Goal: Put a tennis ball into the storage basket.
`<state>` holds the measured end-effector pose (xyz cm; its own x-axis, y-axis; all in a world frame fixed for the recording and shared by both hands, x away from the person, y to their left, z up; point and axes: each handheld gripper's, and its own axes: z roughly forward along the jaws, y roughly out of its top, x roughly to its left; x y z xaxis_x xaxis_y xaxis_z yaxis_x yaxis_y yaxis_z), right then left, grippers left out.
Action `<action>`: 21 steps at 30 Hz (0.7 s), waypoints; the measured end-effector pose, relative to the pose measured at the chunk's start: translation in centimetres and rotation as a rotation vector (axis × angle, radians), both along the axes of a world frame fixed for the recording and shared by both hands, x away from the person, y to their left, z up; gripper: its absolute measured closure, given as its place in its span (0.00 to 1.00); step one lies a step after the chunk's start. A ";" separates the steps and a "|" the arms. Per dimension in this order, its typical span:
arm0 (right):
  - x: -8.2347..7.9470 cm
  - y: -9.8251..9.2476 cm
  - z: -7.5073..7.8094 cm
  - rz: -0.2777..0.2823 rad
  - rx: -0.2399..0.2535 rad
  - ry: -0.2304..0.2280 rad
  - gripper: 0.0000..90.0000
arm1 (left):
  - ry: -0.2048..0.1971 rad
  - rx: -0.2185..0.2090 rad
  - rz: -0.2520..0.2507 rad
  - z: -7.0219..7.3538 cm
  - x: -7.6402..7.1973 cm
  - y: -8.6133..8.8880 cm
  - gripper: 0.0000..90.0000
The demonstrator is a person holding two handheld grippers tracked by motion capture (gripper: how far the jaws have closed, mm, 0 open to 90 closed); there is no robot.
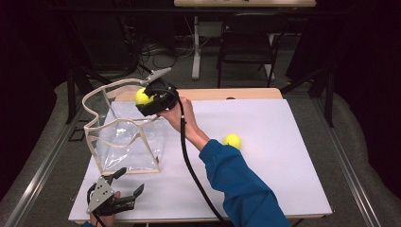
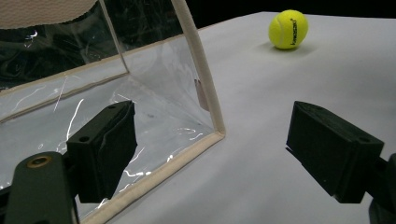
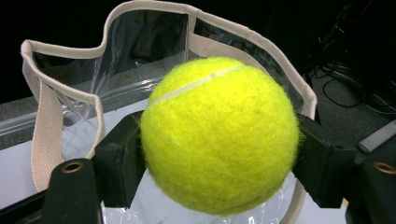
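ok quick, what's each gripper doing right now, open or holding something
left gripper: fingers open, holding nothing, beside the clear bag.
right gripper: fingers closed on a tennis ball, over the bag's opening.

Held tennis ball (image 1: 143, 96): right hand-held gripper (image 1: 150, 100) covers its near side in the high view. Bottom of the clear bag (image 3: 60, 93) sits behind that ball in the right gripper view. Left hand-held gripper (image 1: 124, 184): hand under it cut off by the high view's bottom edge. Print on the loose ball (image 2: 288, 29) is too small to read. Room beyond the desk (image 1: 283, 142) is too dark to make out.
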<state>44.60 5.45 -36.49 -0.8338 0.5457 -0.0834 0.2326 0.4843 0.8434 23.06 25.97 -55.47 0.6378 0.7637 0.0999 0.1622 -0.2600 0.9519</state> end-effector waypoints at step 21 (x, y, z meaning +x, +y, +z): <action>0.2 0.4 -1.1 0.015 -0.053 0.059 0.25 | 0.003 -0.005 -0.001 -0.1 0.1 -0.1 0.18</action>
<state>44.76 5.82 -37.58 -0.8461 0.5293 -0.0621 0.2737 0.5315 0.8016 23.11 25.90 -55.52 0.6389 0.7635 0.0942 0.1646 -0.2553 0.9527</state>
